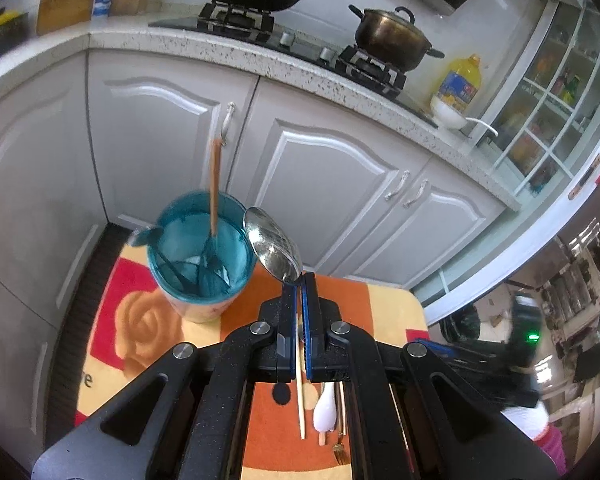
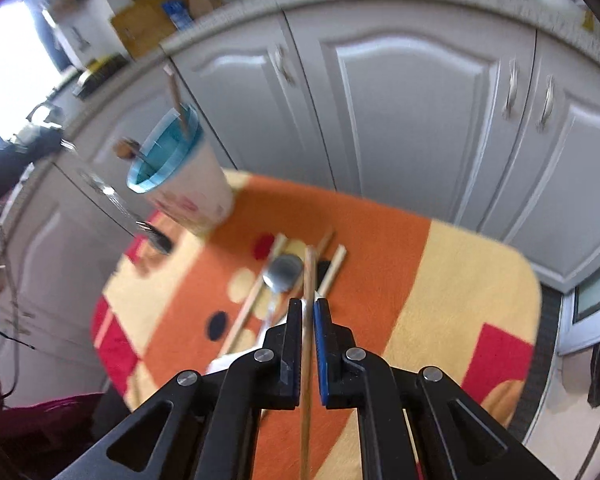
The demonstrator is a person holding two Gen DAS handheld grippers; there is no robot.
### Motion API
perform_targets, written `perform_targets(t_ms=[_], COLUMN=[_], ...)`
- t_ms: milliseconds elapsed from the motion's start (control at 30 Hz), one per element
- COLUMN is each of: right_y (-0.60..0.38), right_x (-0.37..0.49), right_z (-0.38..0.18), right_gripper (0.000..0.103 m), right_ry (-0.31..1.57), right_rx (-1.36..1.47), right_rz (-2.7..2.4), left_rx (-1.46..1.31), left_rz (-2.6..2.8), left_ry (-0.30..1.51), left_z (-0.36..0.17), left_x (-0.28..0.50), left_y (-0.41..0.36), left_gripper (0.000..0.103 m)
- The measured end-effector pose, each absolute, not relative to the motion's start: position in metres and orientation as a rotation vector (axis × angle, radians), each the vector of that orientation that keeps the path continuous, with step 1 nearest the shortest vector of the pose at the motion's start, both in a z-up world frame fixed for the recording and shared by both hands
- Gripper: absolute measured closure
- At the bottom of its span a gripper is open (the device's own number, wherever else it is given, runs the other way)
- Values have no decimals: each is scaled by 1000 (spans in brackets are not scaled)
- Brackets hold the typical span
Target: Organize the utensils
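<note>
The left gripper (image 1: 299, 276) is pinching a shiny metal spoon (image 1: 273, 244) by its neck, in the middle of its picture, just beside the blue cup (image 1: 198, 256). The cup is already holding a few utensils. The right gripper (image 2: 309, 304) is pinching a chopstick (image 2: 309, 280) above the mat (image 2: 440, 280); more chopsticks and a spoon are lying there. This looks like the putting-in step. Next, the spoon needs tipping over the cup's rim, handle down.

Steel spoon (image 1: 274, 246) raised beside teal cup (image 1: 200, 252)
</note>
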State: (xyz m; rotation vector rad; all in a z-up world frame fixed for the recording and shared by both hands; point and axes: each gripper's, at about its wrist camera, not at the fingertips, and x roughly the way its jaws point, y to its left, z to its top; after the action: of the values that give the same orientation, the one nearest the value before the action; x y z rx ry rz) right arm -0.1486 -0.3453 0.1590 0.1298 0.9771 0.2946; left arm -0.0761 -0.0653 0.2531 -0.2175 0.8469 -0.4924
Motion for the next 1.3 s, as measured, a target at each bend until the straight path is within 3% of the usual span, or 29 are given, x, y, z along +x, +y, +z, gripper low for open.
perform_targets(t_ms=[167,267,367,400,667,733,767,800,1300], right_y=[-337,-331,-327,-325,-314,-312,-314,-315,-331], right_x=[-154,-143,-131,-126,-113,-114,-114,-116,-158], right_z=[186,166,130,113,35,34,35,37,173], right_gripper=[98,98,73,72,79,85,95,96,97], right_ry=[940,996,1089,1128,1274,1272,1273,1274,992], right_rx=[71,65,-5,-6,-97,-123,-109,-100,63], right_rz=[294,292,250,250,197,199,200,204,338], left_rx=[-226,-233,-232,-231,-242,-246,-250,-253,-243], left_rz=[-471,-465,-460,-458,-432,-428,-429,-431,-440], left_ry=[824,820,826,829,850,857,860,861,801], left_z=[263,264,263,262,255,253,252,252,282], left_x=[-75,-75,-75,-75,-68,-65,-64,-64,-65], left_y=[-54,-49,-47,-46,-37,-37,-38,-39,-39], left_gripper=[102,102,102,102,102,102,102,102,102])
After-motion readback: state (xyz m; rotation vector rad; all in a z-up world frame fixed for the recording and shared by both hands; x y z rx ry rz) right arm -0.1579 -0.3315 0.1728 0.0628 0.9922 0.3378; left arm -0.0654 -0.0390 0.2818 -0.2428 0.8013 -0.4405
